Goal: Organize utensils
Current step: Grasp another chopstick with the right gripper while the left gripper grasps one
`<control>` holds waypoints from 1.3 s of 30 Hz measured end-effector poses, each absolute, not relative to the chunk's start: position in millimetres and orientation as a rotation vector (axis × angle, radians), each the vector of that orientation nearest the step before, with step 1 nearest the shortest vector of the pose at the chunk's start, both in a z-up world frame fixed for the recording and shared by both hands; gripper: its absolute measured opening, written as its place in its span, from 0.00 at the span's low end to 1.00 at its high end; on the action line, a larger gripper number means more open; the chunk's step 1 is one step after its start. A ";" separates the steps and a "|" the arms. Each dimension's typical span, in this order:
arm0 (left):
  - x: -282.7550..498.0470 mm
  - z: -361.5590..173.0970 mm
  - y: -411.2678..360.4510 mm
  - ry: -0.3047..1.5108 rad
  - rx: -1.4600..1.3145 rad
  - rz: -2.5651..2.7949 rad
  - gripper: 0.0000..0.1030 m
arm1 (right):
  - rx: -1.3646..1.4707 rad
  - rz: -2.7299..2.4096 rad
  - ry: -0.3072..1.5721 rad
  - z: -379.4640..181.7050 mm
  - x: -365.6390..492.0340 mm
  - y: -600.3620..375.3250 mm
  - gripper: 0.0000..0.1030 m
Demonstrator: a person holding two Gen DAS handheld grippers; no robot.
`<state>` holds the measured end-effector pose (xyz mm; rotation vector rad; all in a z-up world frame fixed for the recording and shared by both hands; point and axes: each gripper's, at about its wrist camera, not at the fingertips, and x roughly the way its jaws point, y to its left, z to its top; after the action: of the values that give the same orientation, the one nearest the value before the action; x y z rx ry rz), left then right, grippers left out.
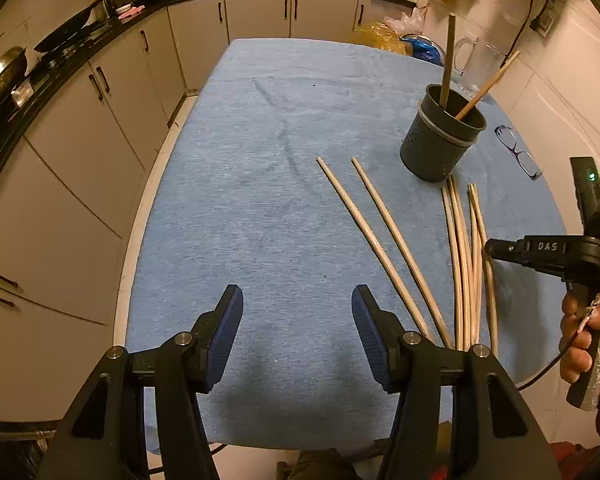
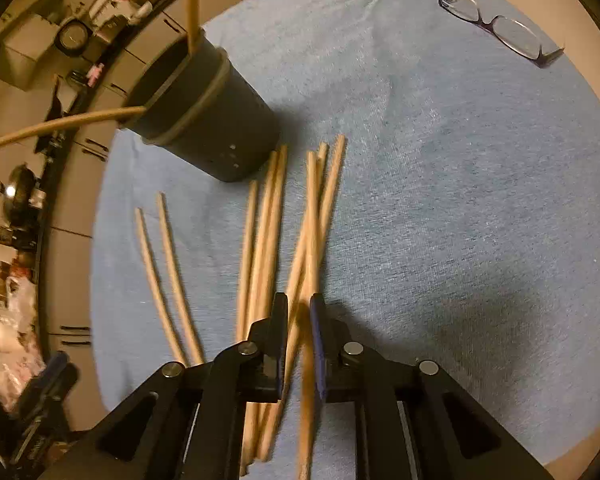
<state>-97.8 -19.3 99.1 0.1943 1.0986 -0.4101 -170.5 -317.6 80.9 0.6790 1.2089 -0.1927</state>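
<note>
**Wooden chopstick pinched in my right gripper, left one idle**

Wooden chopsticks lie scattered on the blue cloth covering the table. On my right wrist camera, my right gripper has its two fingers drawn in narrow around one chopstick, which runs forward between the pads toward the dark holder. The blue pad of one finger presses its side. That chopstick belongs to a bunch lying close together, partly crossing, with its far tips just beside the holder's base.

A separate pair lies to the left of the bunch, apart from it, roughly parallel.

The holder is a dark grey cylinder with small holes low in its wall and a lighter band near the rim. It stands upright on the cloth. Two sticks already lean inside it, one nearly vertical, one tilted toward the wall.

From my left wrist camera, my left gripper hovers over bare cloth with its fingers spread wide and nothing between them. The pair of chopsticks sits just to its right, the bunch beyond that.

A pair of glasses rests folded open on the cloth, well apart from the holder. Kitchen cabinets and a wok on the counter line the left side.
</note>
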 end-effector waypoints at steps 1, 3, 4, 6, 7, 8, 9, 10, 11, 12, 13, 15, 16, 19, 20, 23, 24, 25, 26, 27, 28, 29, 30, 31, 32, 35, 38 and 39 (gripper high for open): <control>-97.2 98.9 -20.0 1.100 0.195 -0.409 0.54 | 0.683 -0.189 1.214 79.3 -169.7 -317.6 0.05; -95.4 98.5 -21.7 1.104 0.192 -0.415 0.54 | 0.689 -0.186 1.212 78.8 -169.9 -319.3 0.05; -93.9 98.5 -23.8 1.108 0.187 -0.423 0.54 | 0.685 -0.188 1.208 80.4 -170.7 -320.2 0.00; -89.5 95.7 -31.5 1.126 0.170 -0.452 0.54 | 0.683 -0.179 1.203 83.4 -171.9 -321.8 0.01; -87.0 93.8 -35.0 1.139 0.161 -0.465 0.54 | 0.678 -0.183 1.199 85.6 -173.9 -323.1 0.01; -84.6 91.6 -38.2 1.151 0.150 -0.474 0.54 | 0.672 -0.186 1.195 88.0 -176.3 -325.2 0.01; -79.7 87.1 -43.4 1.172 0.131 -0.483 0.54 | 0.667 -0.182 1.190 90.7 -178.3 -326.6 0.01; -76.2 83.9 -46.8 1.187 0.120 -0.485 0.54 | 0.663 -0.183 1.185 92.7 -179.6 -327.6 0.01; -71.5 79.9 -51.1 1.201 0.109 -0.484 0.54 | 0.656 -0.187 1.176 96.7 -181.5 -329.2 0.01; -64.1 74.7 -56.6 1.218 0.092 -0.479 0.54 | 0.650 -0.188 1.169 99.8 -183.2 -330.6 0.01; -57.5 70.3 -60.5 1.232 0.076 -0.470 0.54 | 0.645 -0.187 1.163 102.9 -184.8 -332.5 0.01; -43.2 59.1 -69.0 1.273 0.047 -0.444 0.54 | 0.635 -0.182 1.155 107.5 -186.9 -336.9 0.01; -36.3 54.8 -72.9 1.290 0.032 -0.437 0.54 | 0.633 -0.182 1.153 108.6 -186.9 -338.4 0.01; -20.4 42.4 -84.7 1.316 0.036 -0.393 0.53 | 0.644 -0.172 1.155 109.2 -186.9 -345.6 0.01; -16.3 38.6 -88.1 1.324 0.035 -0.395 0.53 | 0.648 -0.166 1.159 108.9 -186.8 -348.4 0.02; -7.3 27.2 -101.0 1.348 0.067 -0.379 0.52 | 0.683 -0.145 1.168 105.7 -182.2 -351.8 0.05; -5.2 22.6 -105.2 1.356 0.073 -0.385 0.51 | 0.686 -0.142 1.174 104.3 -179.1 -351.3 0.08; -4.0 19.9 -107.9 1.362 0.081 -0.384 0.46 | 0.686 -0.139 1.177 103.5 -177.2 -349.9 0.13; -3.5 18.9 -110.7 1.345 0.103 -0.368 0.45 | 0.690 -0.127 1.178 103.1 -174.6 -349.7 0.16; -3.4 18.3 -115.6 1.330 0.128 -0.364 0.38 | 0.690 -0.116 1.183 102.5 -171.0 -347.4 0.18; -3.6 17.4 -118.0 1.328 0.142 -0.364 0.35 | 0.684 -0.112 1.189 101.3 -167.5 -345.2 0.21; -4.5 17.0 -120.2 1.318 0.158 -0.363 0.30 | 0.671 -0.109 1.195 100.3 -163.3 -342.0 0.24; -5.6 16.5 -121.6 1.311 0.178 -0.355 0.24 | 0.664 -0.106 1.199 99.4 -159.9 -339.6 0.24; -6.9 16.0 -121.3 1.305 0.189 -0.353 0.20 | 0.659 -0.104 1.203 97.7 -156.8 -337.6 0.24; -8.0 15.3 -119.8 1.300 0.195 -0.353 0.16 | 0.654 -0.106 1.212 95.8 -153.5 -335.9 0.24; -7.5 15.9 -118.0 1.318 0.177 -0.364 0.11 | 0.635 -0.113 1.228 90.1 -144.9 -332.3 0.24; -9.3 15.8 -116.1 1.315 0.177 -0.376 0.11 | 0.617 -0.127 1.247 83.6 -138.2 -328.5 0.24; -9.6 16.0 -114.7 1.315 0.179 -0.377 0.11 | 0.609 -0.129 1.254 81.6 -136.4 -327.7 0.24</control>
<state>-9.6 -114.7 16.0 0.1791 1.3152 -0.3768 -136.4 -327.7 81.6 0.6094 1.2536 -0.1288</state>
